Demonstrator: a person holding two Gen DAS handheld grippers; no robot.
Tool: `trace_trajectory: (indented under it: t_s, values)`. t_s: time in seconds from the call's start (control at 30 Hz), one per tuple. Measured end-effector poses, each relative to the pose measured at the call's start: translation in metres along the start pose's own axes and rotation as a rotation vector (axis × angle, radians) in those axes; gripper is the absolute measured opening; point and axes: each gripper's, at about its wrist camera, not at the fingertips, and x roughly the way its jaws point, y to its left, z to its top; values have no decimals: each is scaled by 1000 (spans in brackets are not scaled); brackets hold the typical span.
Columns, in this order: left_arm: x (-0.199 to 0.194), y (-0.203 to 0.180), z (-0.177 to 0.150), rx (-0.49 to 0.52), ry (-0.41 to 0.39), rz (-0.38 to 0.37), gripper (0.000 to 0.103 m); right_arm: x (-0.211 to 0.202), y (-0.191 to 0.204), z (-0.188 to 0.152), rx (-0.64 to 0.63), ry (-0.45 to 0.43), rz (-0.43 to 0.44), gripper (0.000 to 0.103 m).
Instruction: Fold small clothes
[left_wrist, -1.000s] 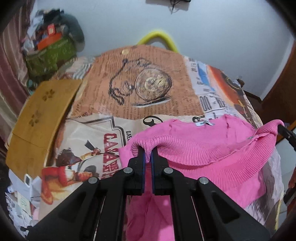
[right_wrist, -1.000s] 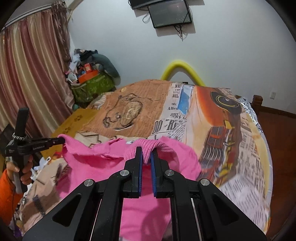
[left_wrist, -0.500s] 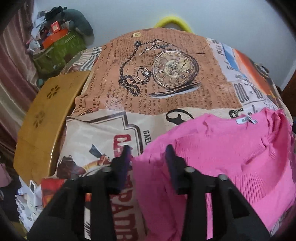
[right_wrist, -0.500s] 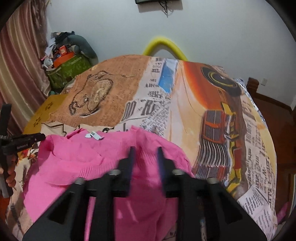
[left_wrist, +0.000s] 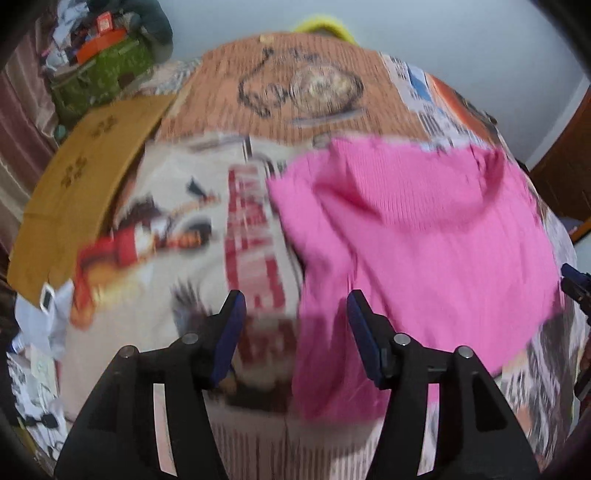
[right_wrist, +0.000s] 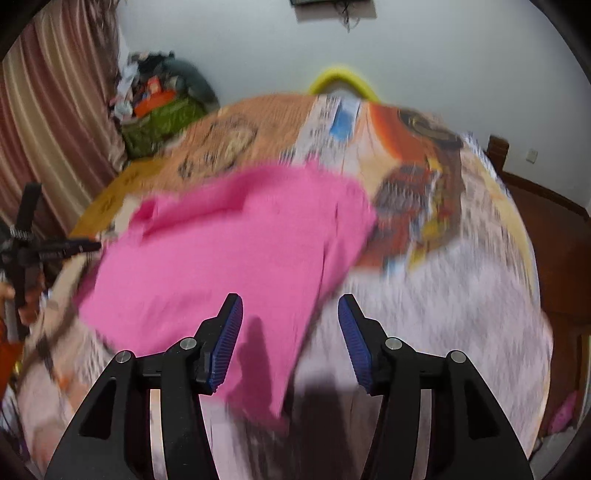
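Observation:
A pink knitted top (left_wrist: 413, 236) lies folded over on the printed bedspread (left_wrist: 177, 229). The left gripper (left_wrist: 295, 325) hovers over its near left corner, jaws opening, pads clear of the cloth. In the right wrist view the same pink top (right_wrist: 236, 251) spreads to the left and centre. Over its near right corner the right gripper (right_wrist: 290, 332) hangs with jaws opening and nothing pressed between the blue pads. Both views are blurred by motion. The left gripper (right_wrist: 79, 246) also shows at the left edge of the right wrist view, and the right gripper's tip (left_wrist: 574, 280) at the right edge of the left wrist view.
A brown wooden board (left_wrist: 88, 177) lies beside the bed on the left. A green bag with clutter (left_wrist: 103, 70) stands in the far corner by the curtain (right_wrist: 55, 129). A yellow curved tube (right_wrist: 341, 79) rises behind the bed. Wooden furniture (right_wrist: 554, 229) flanks the right side.
Both grippers let go of the pink top's ribbed edge and their jaws spread wide. The top dropped flat onto the bed, folded over, and both grippers sank lower.

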Motion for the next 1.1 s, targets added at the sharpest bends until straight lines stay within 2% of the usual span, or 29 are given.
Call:
trace_trajectory:
  t_s: [0.1, 0.2, 0.23, 0.27, 0.3, 0.33, 0.37, 0.43, 0.57, 0.63, 0.87, 1.1]
  values:
    - [2, -3, -21, 12, 27, -11, 57, 3, 1, -22, 28, 34, 25, 50]
    - [0, -4, -30, -6, 11, -7, 57, 7, 0, -26, 48, 20, 46, 50]
    - [0, -4, -31, -18, 12, -8, 56, 8, 1, -25, 51, 18, 42, 44]
    - [0, -4, -32, -32, 13, -11, 51, 9, 2, -24, 51, 21, 46, 31]
    - [0, -4, -32, -45, 15, -26, 46, 11, 3, -22, 53, 29, 58, 25]
    - [0, -5, -33, -50, 15, -37, 35, 12, 4, -21, 62, 38, 74, 13]
    - [-2, -8, -34, -45, 16, -47, 21, 14, 5, -21, 65, 45, 82, 10]
    - [-6, -15, -35, -28, 22, -63, 7, 12, 8, -23, 58, 37, 70, 7]
    - [-20, -31, -46, 35, -3, -53, 7, -7, 8, -35, 83, 3, 79, 6]
    - [-26, -34, -53, 36, -2, -64, 7, -16, 9, -42, 79, -3, 76, 6]
    - [-43, -28, -87, 2, 19, -82, 6, -42, 6, -69, 80, 20, 59, 5]
    - [-60, -19, -110, 18, 27, -41, 5, -48, 3, -90, 94, 65, 41, 6]
